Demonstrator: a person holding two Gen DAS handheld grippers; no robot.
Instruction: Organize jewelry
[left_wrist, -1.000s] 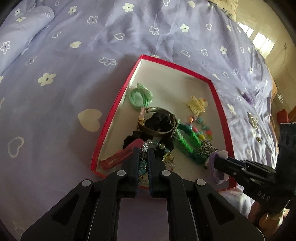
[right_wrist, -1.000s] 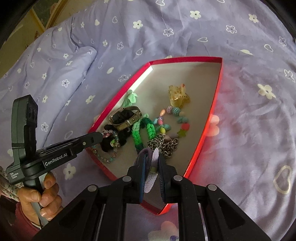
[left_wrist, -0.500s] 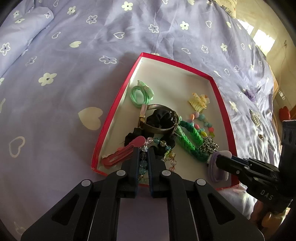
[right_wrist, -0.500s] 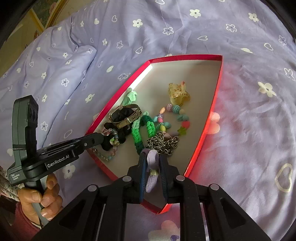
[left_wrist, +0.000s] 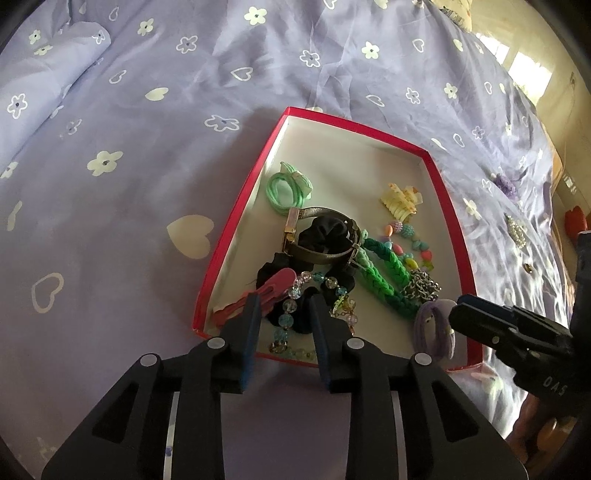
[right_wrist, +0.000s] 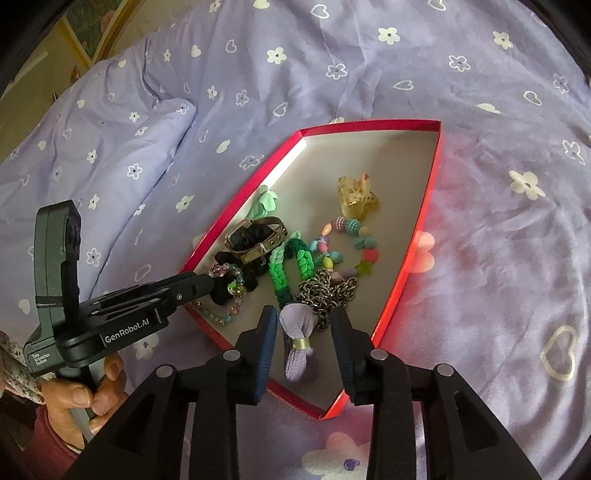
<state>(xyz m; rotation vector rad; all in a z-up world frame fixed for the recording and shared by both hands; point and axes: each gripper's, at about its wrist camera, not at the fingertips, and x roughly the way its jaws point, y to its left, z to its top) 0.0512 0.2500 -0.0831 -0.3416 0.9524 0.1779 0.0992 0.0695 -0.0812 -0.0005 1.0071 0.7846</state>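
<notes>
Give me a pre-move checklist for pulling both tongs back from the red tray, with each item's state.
1. Left tongs let go of the bead bracelet: ok, jaws opening, pads clear of the beads.
2. Right tongs let go of the purple hair tie: ok, jaws opening, gap on both sides.
3. Purple hair tie inside the red tray: ok, lying near its close corner.
4. Bead bracelet fully inside the tray: cannot tell, its near end lies at the rim.
5. Nothing snagged on either finger: cannot tell for the left, beads lie between its fingers.
6. Jewelry left on the bedspread: not ok, small pieces remain outside.
</notes>
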